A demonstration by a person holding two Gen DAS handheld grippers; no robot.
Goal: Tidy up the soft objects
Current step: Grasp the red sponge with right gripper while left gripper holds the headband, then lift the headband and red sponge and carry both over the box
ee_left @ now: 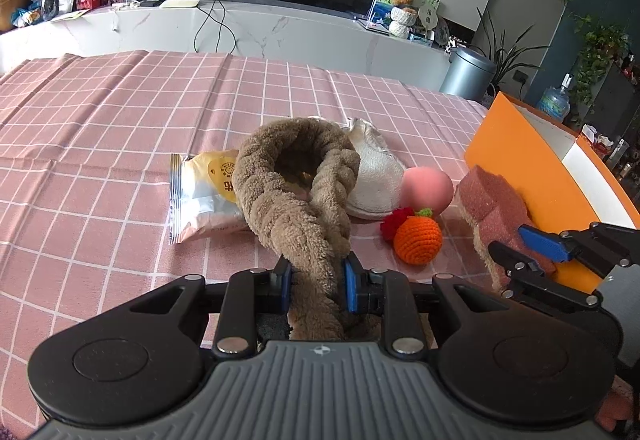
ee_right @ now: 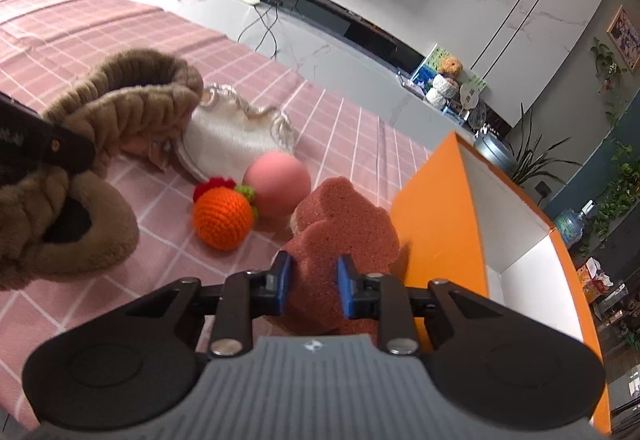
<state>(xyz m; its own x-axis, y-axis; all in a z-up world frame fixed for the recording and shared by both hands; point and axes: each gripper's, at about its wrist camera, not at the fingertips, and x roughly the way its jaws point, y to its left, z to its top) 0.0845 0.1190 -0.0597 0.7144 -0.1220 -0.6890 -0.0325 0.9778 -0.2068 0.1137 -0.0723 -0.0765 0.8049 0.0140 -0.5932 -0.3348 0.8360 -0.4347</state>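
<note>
Left claw (ee_left: 316,278) pinches the brown plush slipper (ee_left: 296,176) near its heel end; the toe loop droops forward over the snack packet (ee_left: 200,196). Right claw (ee_right: 312,286) squeezes the pink sponge (ee_right: 340,224), just beside the orange box (ee_right: 436,208).

Risks, as judged:
- Slipper hangs long and floppy; a swing toward the box could drag the packet or knock the crochet orange (ee_left: 418,238) and pink ball (ee_left: 427,189), which look ready to roll.
- Sponge compresses; a shallow grip may slip at the box wall.
- Both claws sit near; paths may cross.
</note>
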